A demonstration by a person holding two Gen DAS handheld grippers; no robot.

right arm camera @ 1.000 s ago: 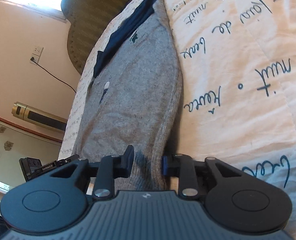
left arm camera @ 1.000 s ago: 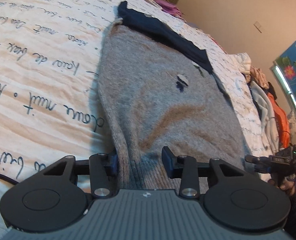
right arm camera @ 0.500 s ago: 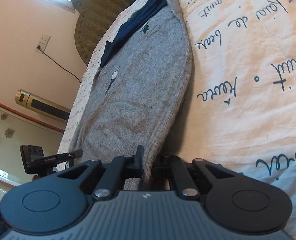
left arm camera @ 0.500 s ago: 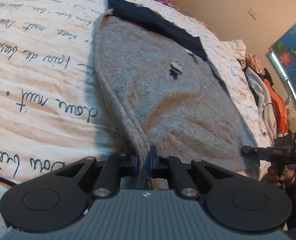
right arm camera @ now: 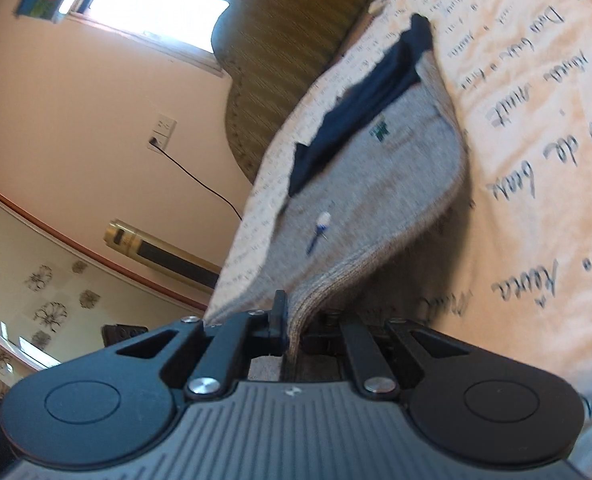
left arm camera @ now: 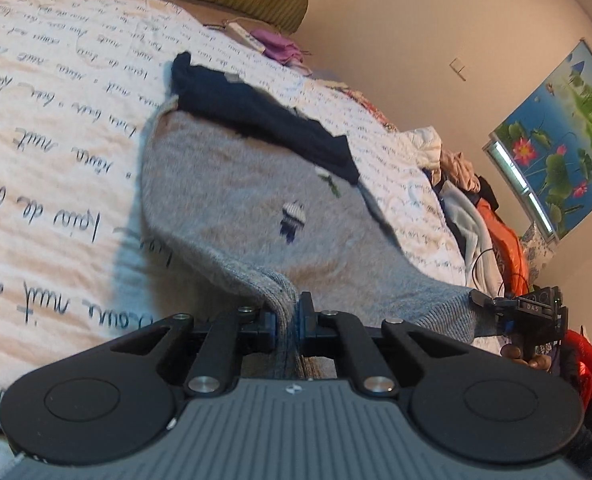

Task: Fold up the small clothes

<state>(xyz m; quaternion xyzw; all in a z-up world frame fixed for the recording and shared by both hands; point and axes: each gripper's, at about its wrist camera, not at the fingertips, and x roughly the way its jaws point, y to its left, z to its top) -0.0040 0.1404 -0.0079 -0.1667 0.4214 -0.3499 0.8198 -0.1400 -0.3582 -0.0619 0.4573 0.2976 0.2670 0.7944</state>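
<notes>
grey knitted jumper (left arm camera: 232,208) hem lifted off the bed, clamped in left hand-held gripper (left arm camera: 287,322) and right hand-held gripper (right arm camera: 296,332); folding it towards the collar judged next

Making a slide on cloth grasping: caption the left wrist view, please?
Left gripper pinches the grey sweater's hem; the right gripper holds its other corner above the bed quilt.
</notes>
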